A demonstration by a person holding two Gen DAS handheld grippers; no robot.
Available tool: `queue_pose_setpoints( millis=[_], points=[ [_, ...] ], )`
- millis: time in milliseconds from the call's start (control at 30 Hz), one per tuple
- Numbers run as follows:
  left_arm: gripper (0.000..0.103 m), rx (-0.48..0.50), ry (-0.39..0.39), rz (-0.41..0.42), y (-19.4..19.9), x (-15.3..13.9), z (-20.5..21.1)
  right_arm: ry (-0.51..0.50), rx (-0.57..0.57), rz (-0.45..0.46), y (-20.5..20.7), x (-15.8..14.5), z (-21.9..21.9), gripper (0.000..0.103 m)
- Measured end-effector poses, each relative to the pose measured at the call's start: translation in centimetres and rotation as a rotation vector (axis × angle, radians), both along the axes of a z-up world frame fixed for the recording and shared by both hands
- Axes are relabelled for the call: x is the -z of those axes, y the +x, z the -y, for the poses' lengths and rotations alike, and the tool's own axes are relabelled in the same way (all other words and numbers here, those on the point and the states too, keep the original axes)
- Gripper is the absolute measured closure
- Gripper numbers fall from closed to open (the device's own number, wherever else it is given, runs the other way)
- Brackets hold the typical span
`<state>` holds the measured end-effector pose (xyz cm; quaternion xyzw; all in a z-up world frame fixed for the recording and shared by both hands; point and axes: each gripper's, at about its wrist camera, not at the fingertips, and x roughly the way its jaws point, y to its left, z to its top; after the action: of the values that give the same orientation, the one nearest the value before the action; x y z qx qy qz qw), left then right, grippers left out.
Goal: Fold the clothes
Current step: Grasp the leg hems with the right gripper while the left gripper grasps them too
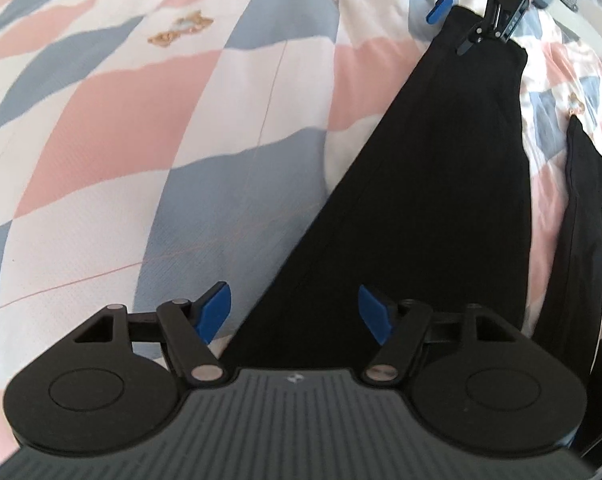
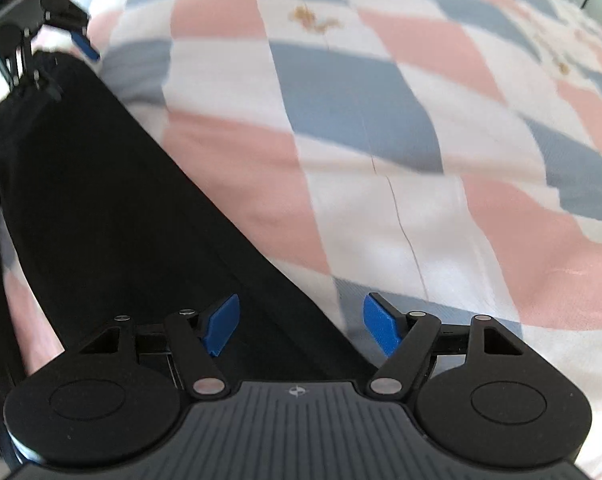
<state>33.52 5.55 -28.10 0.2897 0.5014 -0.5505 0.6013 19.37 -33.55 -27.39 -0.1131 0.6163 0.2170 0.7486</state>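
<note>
Left gripper (image 1: pixel 295 314), black two-finger linkage with blue fingertip pads (image 1: pixel 215 312), spread wide and holding nothing, poised over the near corner of a black ribbed-knit garment (image 1: pixel 433 200) lying flat on a quilted bedspread of pink, slate-blue and white wavy checks (image 1: pixel 141 140). Right gripper (image 2: pixel 301 328), same build, jaws likewise wide apart and empty, poised over the garment's opposite corner, its blue pads either side of the cloth edge. Second strip of the black garment (image 1: pixel 581 220) lies beside the main panel, with bedspread showing between them.
</note>
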Motion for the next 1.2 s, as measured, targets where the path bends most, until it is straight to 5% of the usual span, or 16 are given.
queue_pose_setpoints(
  millis=[367, 567, 700, 967, 1200],
  points=[
    [0.030, 0.067, 0.058, -0.087, -0.1, 3.4, 0.6, 0.006, -0.010, -0.124, 0.8, 3.0, 1.1, 0.033],
    [0.072, 0.094, 0.081, 0.045, -2.6, 2.4, 0.8, -0.040, 0.000, -0.133, -0.7, 2.9, 0.7, 0.080],
    [0.096, 0.106, 0.097, 0.187, -5.2, 1.1, 0.5, -0.116, -0.036, -0.041, -2.8, 1.2, -0.5, 0.098],
    [0.098, -0.041, 0.030, 0.415, -12.3, -5.8, -3.1, -0.383, -0.097, 0.273, -11.6, -4.4, -6.0, 0.102],
    [0.098, -0.141, -0.024, 0.535, -25.3, -12.4, -9.3, -0.540, -0.029, 0.571, -25.0, -11.1, -12.1, 0.103]
  ],
)
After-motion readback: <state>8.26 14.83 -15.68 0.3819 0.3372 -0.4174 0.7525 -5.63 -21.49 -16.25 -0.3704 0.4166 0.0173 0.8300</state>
